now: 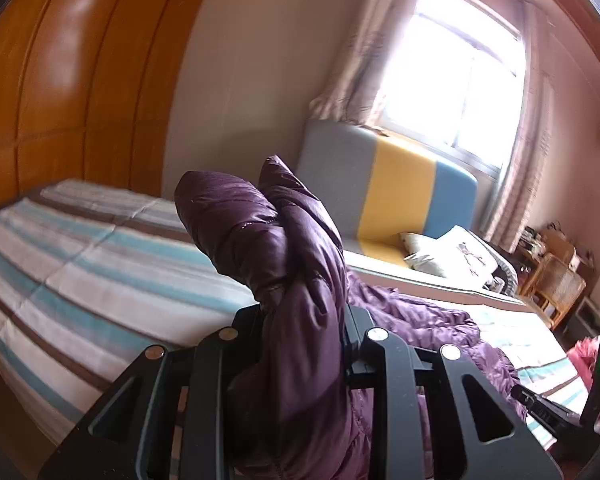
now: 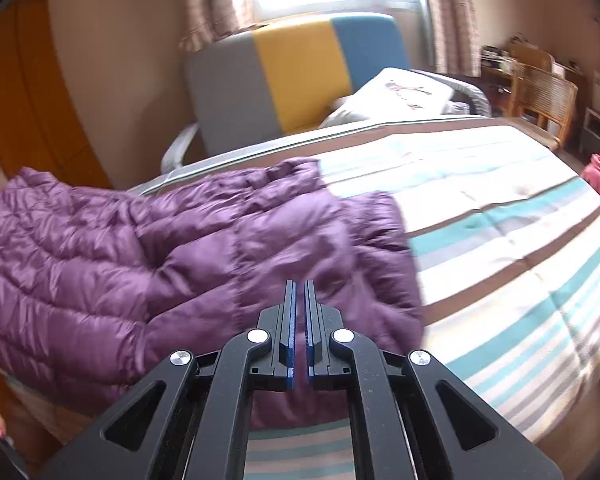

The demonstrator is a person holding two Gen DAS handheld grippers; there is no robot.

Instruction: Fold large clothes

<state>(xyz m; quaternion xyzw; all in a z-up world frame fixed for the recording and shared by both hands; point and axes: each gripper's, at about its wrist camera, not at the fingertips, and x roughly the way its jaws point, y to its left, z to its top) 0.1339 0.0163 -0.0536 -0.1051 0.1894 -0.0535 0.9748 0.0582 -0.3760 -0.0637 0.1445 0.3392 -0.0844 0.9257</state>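
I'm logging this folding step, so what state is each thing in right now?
Left gripper: shut on the jacket, lifting a bunched part.
Right gripper: shut, holding nothing, over the jacket.
Jacket: partly lifted, the rest rumpled on the bed.
Bed: made, striped cover flat.
Curtains: drawn open.

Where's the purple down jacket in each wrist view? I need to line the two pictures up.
Left wrist: the purple down jacket fills the centre, a bunched part rising from between the left gripper fingers, the rest trailing right across the bed.
Right wrist: it lies spread over the left half of the striped bedspread, beyond the right gripper, whose fingers are nearly together with nothing between them.
Shared landmark: the grey-yellow-blue headboard under the window.
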